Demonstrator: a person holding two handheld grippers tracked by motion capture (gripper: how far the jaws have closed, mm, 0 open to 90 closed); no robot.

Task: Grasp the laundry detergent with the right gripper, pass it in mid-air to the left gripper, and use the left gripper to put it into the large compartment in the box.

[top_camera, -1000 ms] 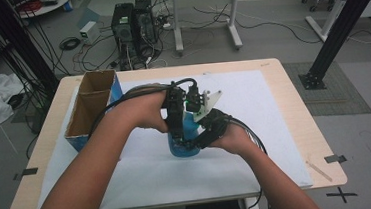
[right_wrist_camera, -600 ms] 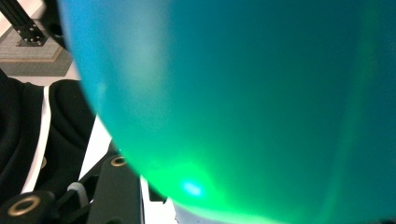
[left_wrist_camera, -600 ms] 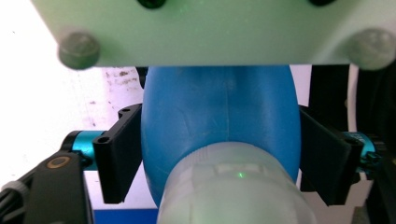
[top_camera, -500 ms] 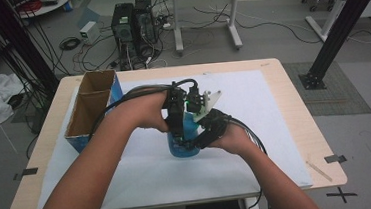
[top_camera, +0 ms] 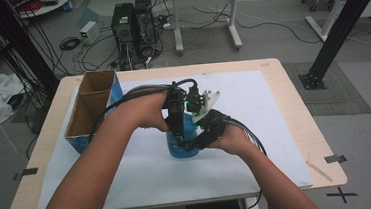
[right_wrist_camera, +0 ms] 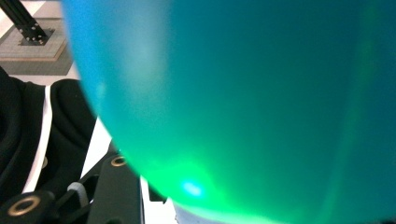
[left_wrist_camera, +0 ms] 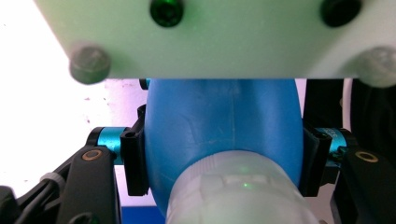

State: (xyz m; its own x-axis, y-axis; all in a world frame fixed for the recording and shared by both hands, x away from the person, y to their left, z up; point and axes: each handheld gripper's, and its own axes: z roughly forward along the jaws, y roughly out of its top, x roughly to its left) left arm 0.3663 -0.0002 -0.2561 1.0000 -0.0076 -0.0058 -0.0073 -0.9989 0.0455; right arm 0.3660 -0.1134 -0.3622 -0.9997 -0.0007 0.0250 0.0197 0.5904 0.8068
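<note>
The blue bottle stands upright near the middle of the white sheet that covers the table, and both of my grippers are on it. In the left gripper view I look down the bottle's rounded blue shoulder to its whitish cap, which sits closest to the camera. I cannot see into the bottle, so I cannot tell whether it holds anything.

My left gripper comes down on the bottle from above. Its jaws have just been closing, and in its own view the black pads now press against the bottle's two sides, so it grips the bottle.

My right gripper comes in from the right side, low against the bottle's body. Its own view looks at the blue wall of the bottle right up against the lens, lit green at the bottom. Its jaws are closed down as far as they go here, and with the bottle this close between them I take it as clamped on the bottle.

Further out, at the left edge of the sheet, stands an open cardboard box with blue outer sides. A divider splits it into two compartments, and what I can see of both insides is bare brown cardboard.
</note>
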